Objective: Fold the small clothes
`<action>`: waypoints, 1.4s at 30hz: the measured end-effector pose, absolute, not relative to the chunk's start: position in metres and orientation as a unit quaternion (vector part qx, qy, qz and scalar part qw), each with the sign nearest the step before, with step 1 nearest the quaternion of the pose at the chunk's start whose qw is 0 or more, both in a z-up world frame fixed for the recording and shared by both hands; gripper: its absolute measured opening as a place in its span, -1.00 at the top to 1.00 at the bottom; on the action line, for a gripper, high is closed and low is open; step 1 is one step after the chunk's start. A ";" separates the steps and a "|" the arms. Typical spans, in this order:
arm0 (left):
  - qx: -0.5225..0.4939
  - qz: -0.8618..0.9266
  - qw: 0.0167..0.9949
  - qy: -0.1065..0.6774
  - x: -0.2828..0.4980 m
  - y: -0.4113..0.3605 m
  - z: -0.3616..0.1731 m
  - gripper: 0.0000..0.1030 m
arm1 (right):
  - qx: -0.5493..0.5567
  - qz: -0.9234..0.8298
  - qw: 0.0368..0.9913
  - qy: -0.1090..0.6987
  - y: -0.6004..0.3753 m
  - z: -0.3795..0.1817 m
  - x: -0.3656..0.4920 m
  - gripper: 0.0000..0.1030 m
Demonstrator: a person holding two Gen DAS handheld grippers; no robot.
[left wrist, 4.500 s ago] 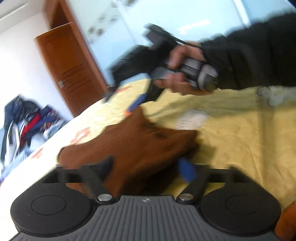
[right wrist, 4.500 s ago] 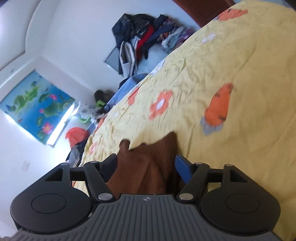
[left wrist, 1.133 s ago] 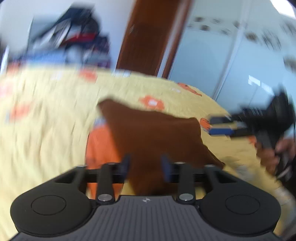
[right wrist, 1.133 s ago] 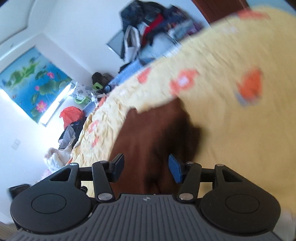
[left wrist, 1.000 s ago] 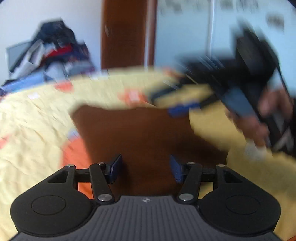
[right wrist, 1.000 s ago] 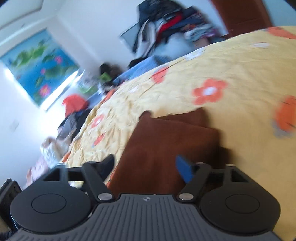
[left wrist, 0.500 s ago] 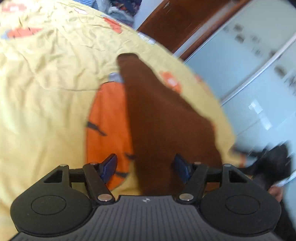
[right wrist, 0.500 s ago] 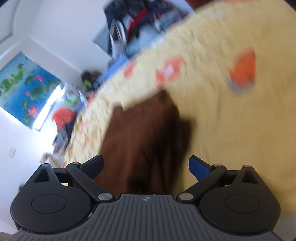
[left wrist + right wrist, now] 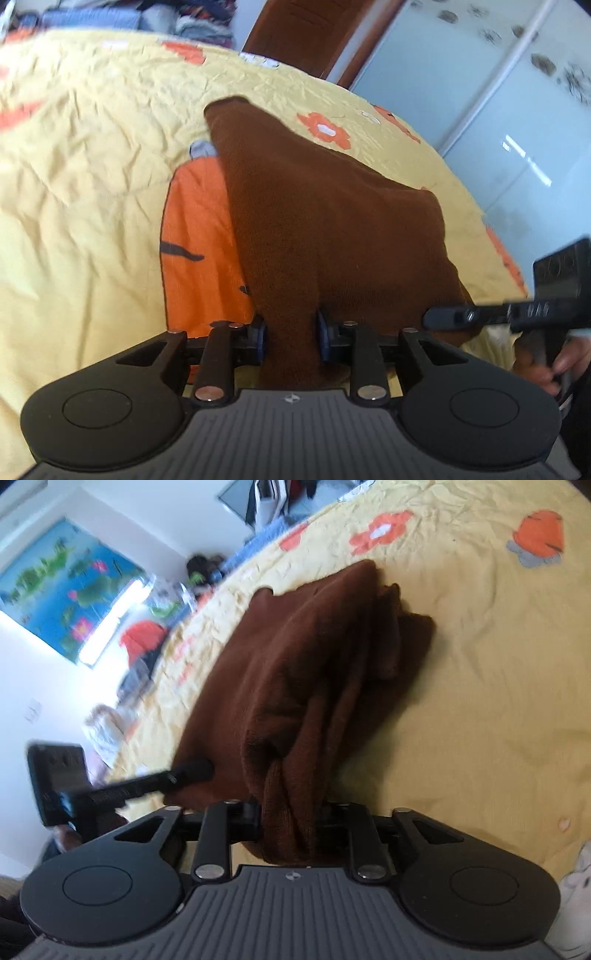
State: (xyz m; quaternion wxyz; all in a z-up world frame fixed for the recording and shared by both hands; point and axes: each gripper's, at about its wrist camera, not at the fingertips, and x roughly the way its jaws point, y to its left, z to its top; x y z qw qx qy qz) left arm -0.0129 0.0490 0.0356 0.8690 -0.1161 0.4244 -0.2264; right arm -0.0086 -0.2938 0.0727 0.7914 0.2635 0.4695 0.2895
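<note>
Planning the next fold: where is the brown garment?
On the yellow bedspread, the brown garment lies centre in both views, its near edge pinched by left tongs and right tongs.

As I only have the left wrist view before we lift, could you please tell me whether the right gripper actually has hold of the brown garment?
Observer: Yes. The jaws of the right gripper have just been closing, and its pads now press on a bunched fold at the near edge of the brown garment.
Operator: Thank you. Does the cloth lie flat on that side?
Observer: No. Beyond the grip it runs in several long ridges, and its far end lies rumpled in layers on the yellow bedspread.
</note>
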 end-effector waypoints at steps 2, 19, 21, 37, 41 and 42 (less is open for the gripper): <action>-0.079 -0.205 0.893 0.394 -0.019 0.045 0.055 0.38 | 0.274 0.274 0.796 0.465 -0.300 0.082 -0.005 0.02; 0.074 -0.220 0.922 0.309 0.019 -0.044 0.027 -0.38 | 0.254 0.240 0.842 0.412 -0.285 0.106 0.099 -0.28; 0.073 -0.219 0.923 0.307 0.023 -0.046 0.026 -0.39 | 0.242 0.219 0.855 0.403 -0.286 0.120 0.100 -0.35; 0.071 -0.220 0.924 0.304 0.007 -0.042 0.027 -0.40 | 0.131 0.246 0.854 0.440 -0.206 0.092 0.162 -0.39; 0.052 -0.210 0.928 0.305 0.002 -0.037 0.036 -0.41 | 0.174 0.235 0.862 0.413 -0.219 0.109 0.135 -0.55; 0.032 -0.205 0.930 0.304 -0.001 -0.031 0.042 -0.41 | 0.178 0.240 0.865 0.403 -0.224 0.110 0.128 -0.55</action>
